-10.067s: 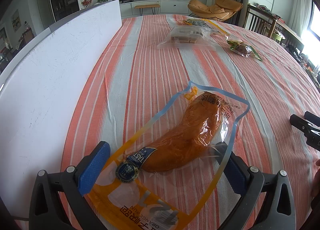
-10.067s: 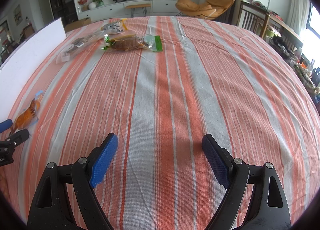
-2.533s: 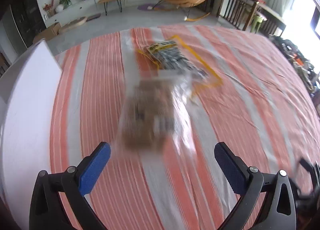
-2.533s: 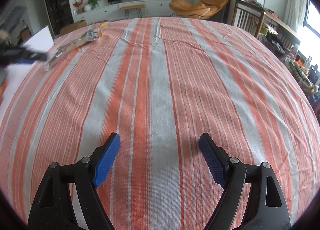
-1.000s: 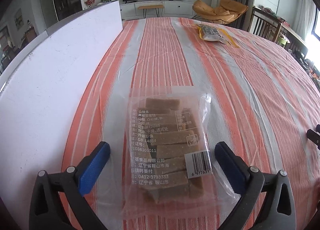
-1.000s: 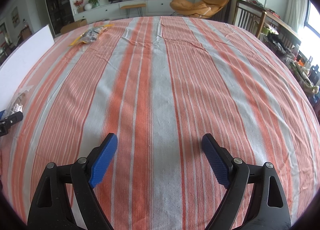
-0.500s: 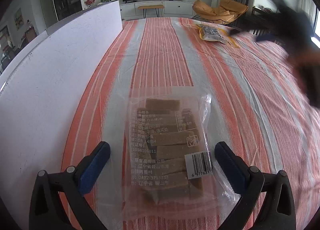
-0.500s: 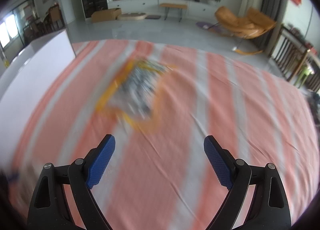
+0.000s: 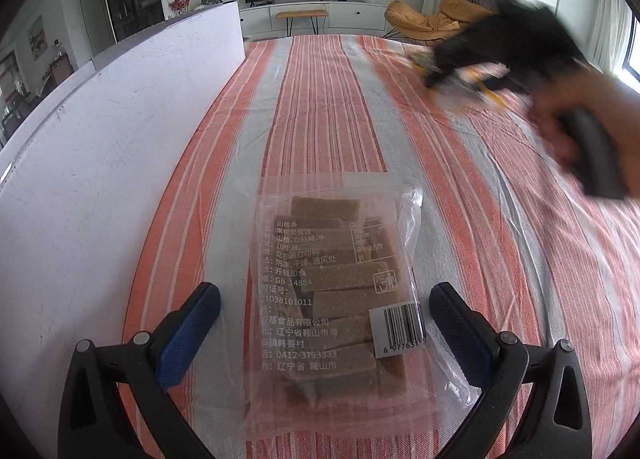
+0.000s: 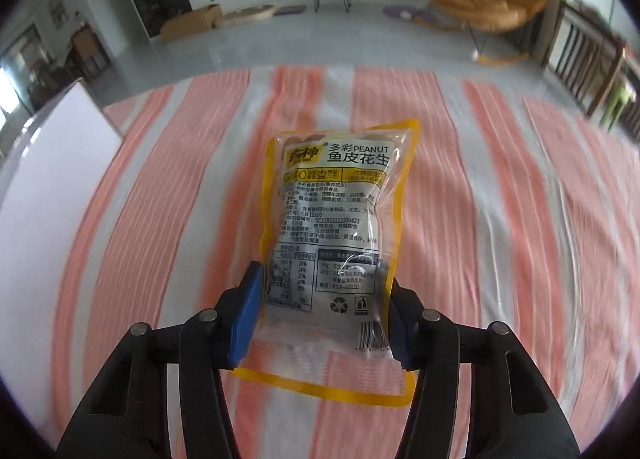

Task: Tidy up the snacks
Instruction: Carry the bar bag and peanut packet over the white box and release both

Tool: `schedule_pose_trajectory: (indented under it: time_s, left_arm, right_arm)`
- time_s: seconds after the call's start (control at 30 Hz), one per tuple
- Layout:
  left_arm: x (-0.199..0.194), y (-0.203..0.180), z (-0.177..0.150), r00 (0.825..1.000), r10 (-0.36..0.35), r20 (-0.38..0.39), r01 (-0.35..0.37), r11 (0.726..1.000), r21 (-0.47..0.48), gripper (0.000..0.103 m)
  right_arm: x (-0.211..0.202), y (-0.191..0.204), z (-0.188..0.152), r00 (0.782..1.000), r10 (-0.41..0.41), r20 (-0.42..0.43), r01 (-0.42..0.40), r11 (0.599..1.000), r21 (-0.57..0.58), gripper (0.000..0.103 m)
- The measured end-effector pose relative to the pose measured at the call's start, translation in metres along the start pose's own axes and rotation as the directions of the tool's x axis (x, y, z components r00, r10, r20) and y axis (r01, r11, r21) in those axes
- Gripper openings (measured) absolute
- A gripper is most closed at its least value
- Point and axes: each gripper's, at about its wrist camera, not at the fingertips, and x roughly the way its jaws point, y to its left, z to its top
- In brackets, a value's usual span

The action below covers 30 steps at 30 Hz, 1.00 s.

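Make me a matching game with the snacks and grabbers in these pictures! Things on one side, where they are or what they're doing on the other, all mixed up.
Things:
1. peanut bag
2. bag of brown bars
3. white board
4. left gripper

Places or states:
A. standing along the edge of the striped cloth
B. jaws wide apart, pads not touching anything
C. yellow-edged, between the closing jaws of the right gripper
D. clear, lying flat on the cloth between two open fingers

Pairs: 1-C, 2-D, 3-A, 4-B
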Motion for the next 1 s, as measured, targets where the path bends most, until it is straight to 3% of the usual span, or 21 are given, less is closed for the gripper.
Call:
schedule_pose_trajectory:
  time_s: [0.07,0.2,0.37,0.43,0.5,0.6,0.73,0.9,1.0]
  left_arm:
    - [0.0,0.0,0.0,1.0,0.0,0.0,0.0,1.0,0.0,0.103]
    - [0.0,0.0,0.0,1.0,0.0,0.0,0.0,1.0,0.0,0.103]
    - [0.0,0.0,0.0,1.0,0.001,-0.001,-0.001,1.0,0.001,0.103]
    - [0.0,0.0,0.0,1.0,0.001,-0.001,-0.001,1.0,0.0,0.103]
    - [0.0,0.0,0.0,1.0,0.001,-0.001,-0.001,1.0,0.0,0.103]
    - [0.0,0.0,-0.001,1.0,0.001,-0.001,-0.001,1.0,0.0,0.103]
    - [0.0,0.0,-0.001,1.0,0.001,-0.001,-0.001,1.0,0.0,0.103]
    - [0.0,0.0,-0.001,1.0,-0.001,-0.002,0.001,1.0,0.0,0.103]
    - [0.002,0.002,0.006,0.997,-0.02,-0.074,0.021,1.0,0.022,0.102]
  right_arm:
    - [-0.021,-0.011,-0.029,1.0,0.023,0.001,-0.023,1.0,-0.019,0.057]
    - [-0.077,-0.038,-0.129,0.999,0.043,0.02,-0.042,0.996,-0.073,0.057]
    - [-0.14,-0.057,-0.24,0.993,-0.016,0.118,0.025,0.996,-0.081,0.058]
    - [-0.147,-0.057,-0.257,0.99,-0.026,0.139,0.036,0.997,-0.071,0.058]
    - [-0.147,-0.064,-0.258,0.985,-0.02,0.173,0.03,0.998,-0.053,0.06]
    - [-0.145,-0.068,-0.257,0.981,-0.019,0.195,0.022,1.0,-0.013,0.07]
    - [-0.137,-0.06,-0.252,0.984,-0.04,0.171,0.044,0.999,-0.018,0.083]
    - [-0.129,-0.052,-0.253,0.986,-0.083,0.145,0.091,0.995,-0.047,0.088]
    - [-0.128,-0.058,-0.239,0.996,-0.059,0.061,0.06,0.998,-0.02,0.086]
